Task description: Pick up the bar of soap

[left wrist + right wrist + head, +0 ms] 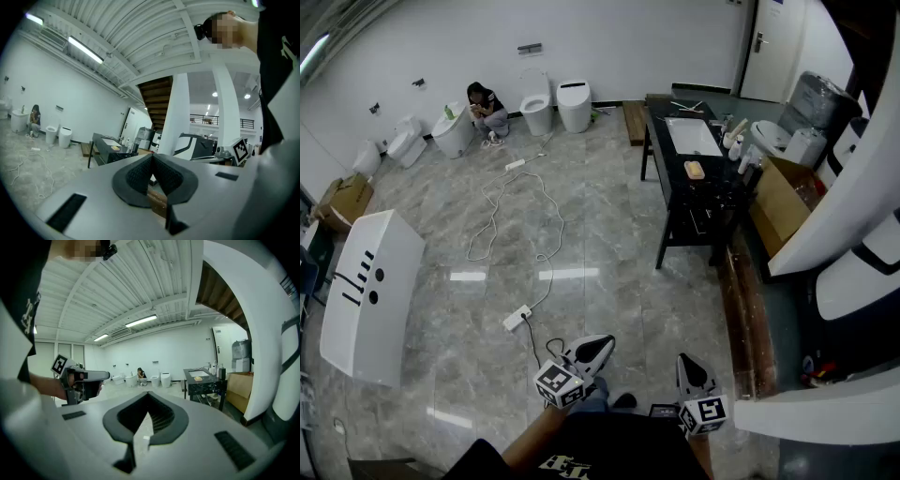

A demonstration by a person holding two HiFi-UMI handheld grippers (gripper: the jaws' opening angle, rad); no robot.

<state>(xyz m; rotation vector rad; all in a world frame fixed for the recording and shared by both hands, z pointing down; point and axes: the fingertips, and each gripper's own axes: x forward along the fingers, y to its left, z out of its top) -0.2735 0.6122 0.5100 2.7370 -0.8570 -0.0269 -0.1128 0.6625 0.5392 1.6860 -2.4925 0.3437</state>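
The bar of soap (695,170) is a small orange-yellow block lying on the black vanity counter (670,150), just in front of the white basin (692,136). It also shows far off in the left gripper view, soap (115,148), and in the right gripper view, soap (198,378). Both grippers are held low, close to the person's body and several steps from the counter. My left gripper (602,344) has its jaws together with nothing between them. My right gripper (686,362) is shut and empty too.
Bottles (736,141) and a cardboard box (778,202) sit at the counter's right. A power strip (517,317) with a long cable lies on the tiled floor ahead. A white cabinet (370,295) stands left; toilets (574,103) and a crouching person (487,111) are at the back wall.
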